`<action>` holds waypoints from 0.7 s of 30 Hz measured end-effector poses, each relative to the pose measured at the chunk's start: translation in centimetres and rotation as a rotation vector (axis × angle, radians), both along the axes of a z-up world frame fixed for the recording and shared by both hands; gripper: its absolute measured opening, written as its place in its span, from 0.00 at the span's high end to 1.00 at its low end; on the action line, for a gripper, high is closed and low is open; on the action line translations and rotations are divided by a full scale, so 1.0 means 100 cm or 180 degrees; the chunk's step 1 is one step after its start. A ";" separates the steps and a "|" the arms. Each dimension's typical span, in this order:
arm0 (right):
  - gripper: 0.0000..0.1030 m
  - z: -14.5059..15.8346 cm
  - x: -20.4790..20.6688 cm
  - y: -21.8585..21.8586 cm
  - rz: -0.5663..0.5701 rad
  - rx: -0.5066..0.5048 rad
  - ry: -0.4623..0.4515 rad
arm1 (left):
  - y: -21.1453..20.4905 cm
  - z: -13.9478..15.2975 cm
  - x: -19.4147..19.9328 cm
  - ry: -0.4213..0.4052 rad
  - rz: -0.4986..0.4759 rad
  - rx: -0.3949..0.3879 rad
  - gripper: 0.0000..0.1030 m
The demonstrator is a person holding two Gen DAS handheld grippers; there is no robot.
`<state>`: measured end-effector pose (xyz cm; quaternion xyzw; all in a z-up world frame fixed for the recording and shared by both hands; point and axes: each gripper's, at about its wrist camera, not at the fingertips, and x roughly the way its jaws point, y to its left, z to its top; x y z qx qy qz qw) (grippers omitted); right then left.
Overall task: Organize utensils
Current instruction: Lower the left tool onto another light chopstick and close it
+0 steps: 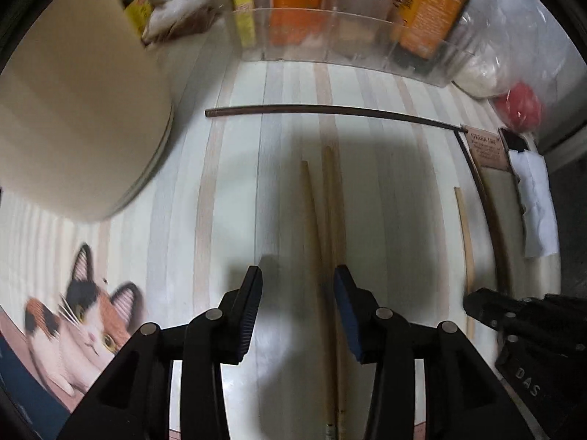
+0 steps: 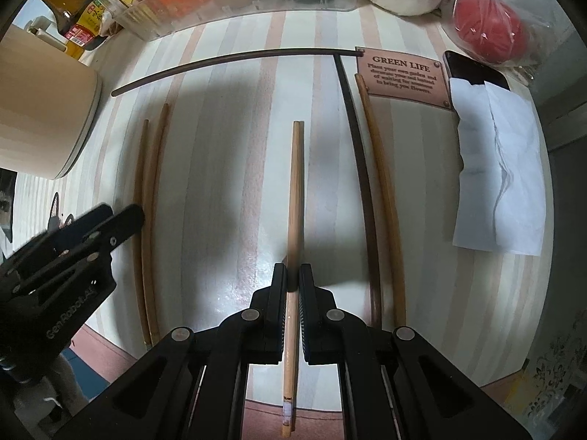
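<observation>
Several chopsticks lie on the striped table. My left gripper (image 1: 298, 282) is open above a light wooden pair (image 1: 328, 242) that lies lengthwise between its jaws. The pair also shows in the right wrist view (image 2: 148, 220). My right gripper (image 2: 293, 278) is shut on a light wooden chopstick (image 2: 296, 183) and holds it pointing forward. A dark chopstick (image 2: 234, 59) lies crosswise at the back. Another dark chopstick (image 2: 361, 183) and a light one (image 2: 383, 190) lie side by side to the right.
A cream round container (image 1: 73, 117) stands at the left. A clear bin (image 1: 341, 36) of packets is at the back. A "GREEN LIFE" sign (image 2: 403, 73), a phone (image 2: 473, 71), white paper (image 2: 495, 168) and a bag with a red thing (image 2: 488, 33) sit right.
</observation>
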<state>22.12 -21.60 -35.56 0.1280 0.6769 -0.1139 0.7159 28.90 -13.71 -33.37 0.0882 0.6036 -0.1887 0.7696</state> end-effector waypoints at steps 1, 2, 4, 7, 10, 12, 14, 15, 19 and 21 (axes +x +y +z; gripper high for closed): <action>0.93 0.000 0.000 0.000 0.0001 -0.0004 -0.0002 | -0.003 0.000 0.000 -0.0030 -0.0026 0.0022 0.65; 0.93 0.000 0.000 0.000 0.0004 -0.0013 0.0001 | -0.006 0.000 0.000 -0.0055 -0.0044 0.0051 0.65; 0.93 0.000 -0.002 -0.002 0.0009 -0.0025 0.0007 | -0.013 0.000 0.001 -0.0089 -0.0101 0.0111 0.70; 0.93 0.000 0.000 0.000 0.0020 -0.0023 0.0010 | -0.025 0.001 -0.002 -0.0085 -0.0154 0.0126 0.78; 0.93 0.001 0.000 0.002 0.0029 -0.0016 0.0018 | -0.029 -0.002 -0.001 -0.0097 -0.0168 0.0161 0.79; 0.93 0.001 0.001 0.003 0.0038 -0.0012 0.0024 | -0.023 -0.010 -0.001 -0.0004 -0.0158 0.0183 0.79; 0.93 0.001 0.000 0.003 0.0040 -0.0010 0.0027 | -0.001 -0.007 -0.005 -0.0029 -0.0119 0.0103 0.78; 0.93 0.000 0.000 0.004 0.0039 -0.0008 0.0022 | 0.000 -0.007 -0.005 -0.0020 -0.0113 0.0119 0.78; 0.93 0.000 0.000 0.004 0.0039 0.0000 0.0024 | 0.011 -0.007 0.000 0.0011 -0.0075 0.0148 0.78; 0.93 0.000 -0.001 0.003 0.0047 0.0002 0.0025 | 0.020 -0.009 -0.001 0.0018 -0.0024 0.0170 0.79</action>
